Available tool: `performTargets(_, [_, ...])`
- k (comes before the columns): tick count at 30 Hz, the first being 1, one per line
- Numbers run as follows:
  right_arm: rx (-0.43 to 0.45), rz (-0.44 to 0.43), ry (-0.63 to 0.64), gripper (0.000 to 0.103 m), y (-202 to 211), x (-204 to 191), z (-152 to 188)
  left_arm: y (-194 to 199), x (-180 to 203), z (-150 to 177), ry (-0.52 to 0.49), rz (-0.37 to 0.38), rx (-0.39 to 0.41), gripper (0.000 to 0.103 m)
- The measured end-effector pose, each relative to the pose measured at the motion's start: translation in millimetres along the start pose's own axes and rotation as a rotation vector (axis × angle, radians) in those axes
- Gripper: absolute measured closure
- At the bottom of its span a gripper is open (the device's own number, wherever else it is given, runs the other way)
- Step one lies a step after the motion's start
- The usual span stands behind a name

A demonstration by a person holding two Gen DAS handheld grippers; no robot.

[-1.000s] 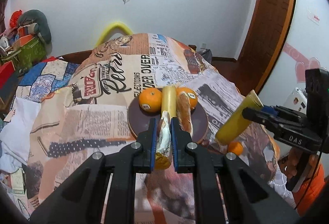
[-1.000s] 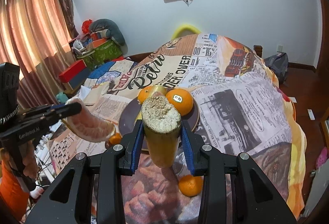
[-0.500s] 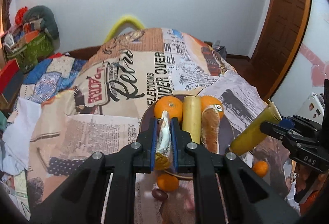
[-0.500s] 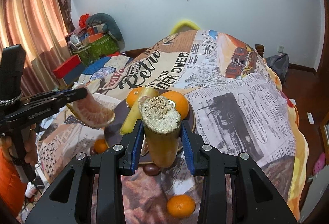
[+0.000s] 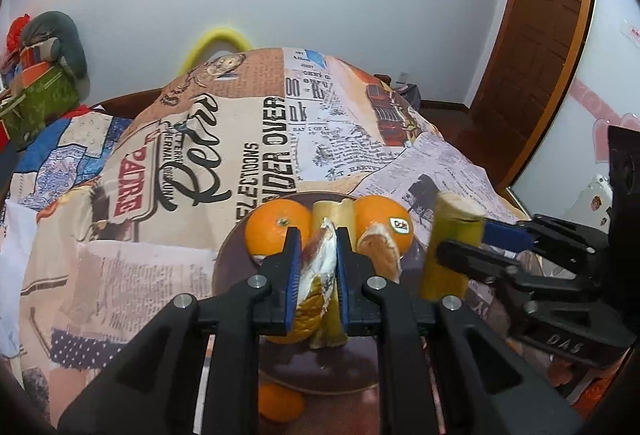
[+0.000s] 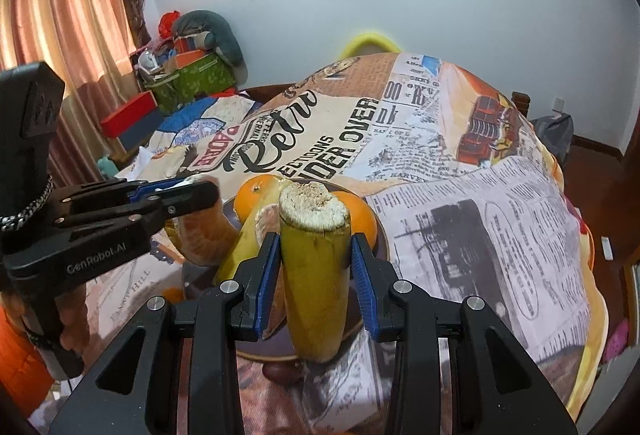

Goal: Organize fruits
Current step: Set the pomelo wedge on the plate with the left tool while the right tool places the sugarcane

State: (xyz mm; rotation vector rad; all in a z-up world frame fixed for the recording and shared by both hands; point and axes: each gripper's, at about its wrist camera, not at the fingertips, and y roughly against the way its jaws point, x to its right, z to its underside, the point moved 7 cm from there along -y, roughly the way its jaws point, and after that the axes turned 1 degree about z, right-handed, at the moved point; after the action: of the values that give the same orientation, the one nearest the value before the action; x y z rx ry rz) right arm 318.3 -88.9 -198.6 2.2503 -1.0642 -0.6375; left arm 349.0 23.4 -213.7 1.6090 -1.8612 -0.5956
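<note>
My left gripper [image 5: 317,267] pinches a pomelo wedge [image 5: 316,289] over the plate [image 5: 224,267], jaws just starting to ease apart. If they let go too soon, it could tumble off the near rim. Oranges [image 5: 276,233] and a cane stick [image 5: 334,213] already crowd the plate. My right gripper [image 6: 314,285] clamps another cane [image 6: 316,267]. Set down steeply, it might roll off.
</note>
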Motion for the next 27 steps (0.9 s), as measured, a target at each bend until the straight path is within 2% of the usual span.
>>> performTargets(3, [-0.007,-0.009,-0.001,0.07,-6.8,1.3,-1.5,-4.3,2.4,-1.5,0.004,0.02,-0.001,0.086])
performTargets(7, [-0.015,-0.018,-0.009,0.07,-12.5,2.5,-2.2,-13.6,4.1,2.5,0.011,0.049,-0.032,0.074])
performTargets(11, [-0.028,-0.039,-0.027,0.07,-16.4,4.2,-2.7,-19.4,6.6,7.4,0.003,0.052,-0.052,0.071])
performTargets(13, [-0.026,-0.055,-0.039,0.07,-15.4,5.4,-2.9,-20.9,6.9,9.8,0.005,0.062,-0.065,0.064])
performTargets(15, [-0.032,-0.052,-0.043,0.07,-15.3,7.4,-1.7,-22.0,7.7,12.4,0.006,0.076,-0.077,0.063])
performTargets(18, [-0.034,-0.047,-0.048,0.07,-12.8,9.1,0.6,-22.3,7.2,14.2,-0.006,0.054,-0.082,0.057])
performTargets(24, [-0.017,-0.03,-0.044,0.07,1.1,9.0,0.3,-12.5,10.9,15.2,-0.011,0.056,-0.083,0.056])
performTargets(27, [-0.002,-0.03,-0.049,0.07,12.2,8.7,-0.5,-2.8,15.7,14.3,-0.025,0.055,-0.07,0.049])
